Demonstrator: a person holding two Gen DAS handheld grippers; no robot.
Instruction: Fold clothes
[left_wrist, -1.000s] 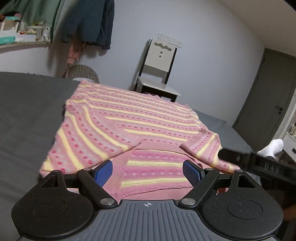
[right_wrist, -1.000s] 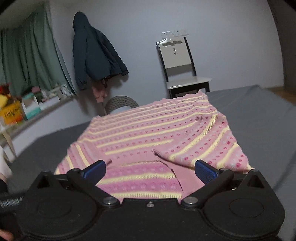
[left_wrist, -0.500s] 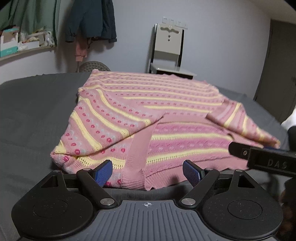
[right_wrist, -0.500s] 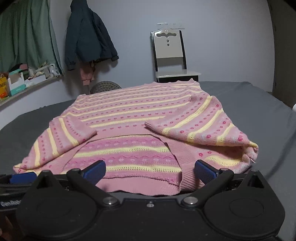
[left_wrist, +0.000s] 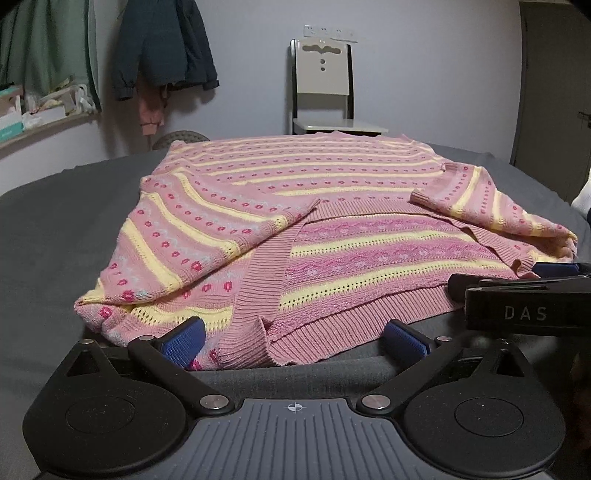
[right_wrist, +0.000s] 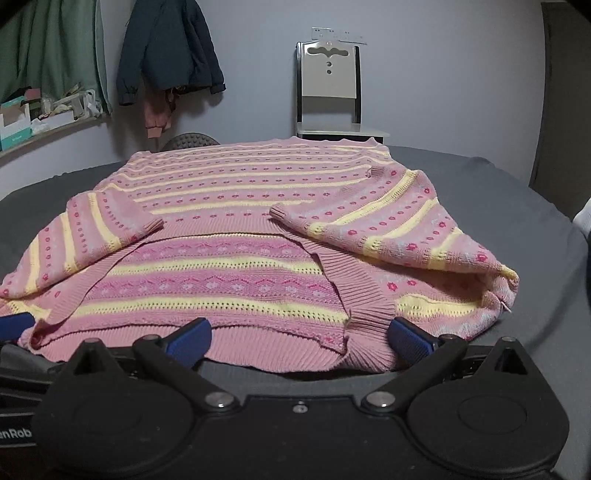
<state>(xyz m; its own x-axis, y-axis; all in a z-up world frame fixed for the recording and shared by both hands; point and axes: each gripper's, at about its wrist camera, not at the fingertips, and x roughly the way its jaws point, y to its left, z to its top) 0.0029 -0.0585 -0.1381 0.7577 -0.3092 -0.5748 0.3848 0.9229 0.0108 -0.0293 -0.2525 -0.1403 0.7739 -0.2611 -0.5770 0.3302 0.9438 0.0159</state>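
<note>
The left tongs (left_wrist: 293, 341) sit spread wide and grasping nothing, low at the near hem of the pink striped sweater (left_wrist: 332, 221). The sweater lies on the grey bed (left_wrist: 55, 229), both sleeves folded inward. The right tongs (right_wrist: 299, 341) likewise gape empty at its right hem.

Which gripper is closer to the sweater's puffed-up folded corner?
Right. The right gripper sits beside that corner; the left gripper is at the sweater's opposite corner.
</note>
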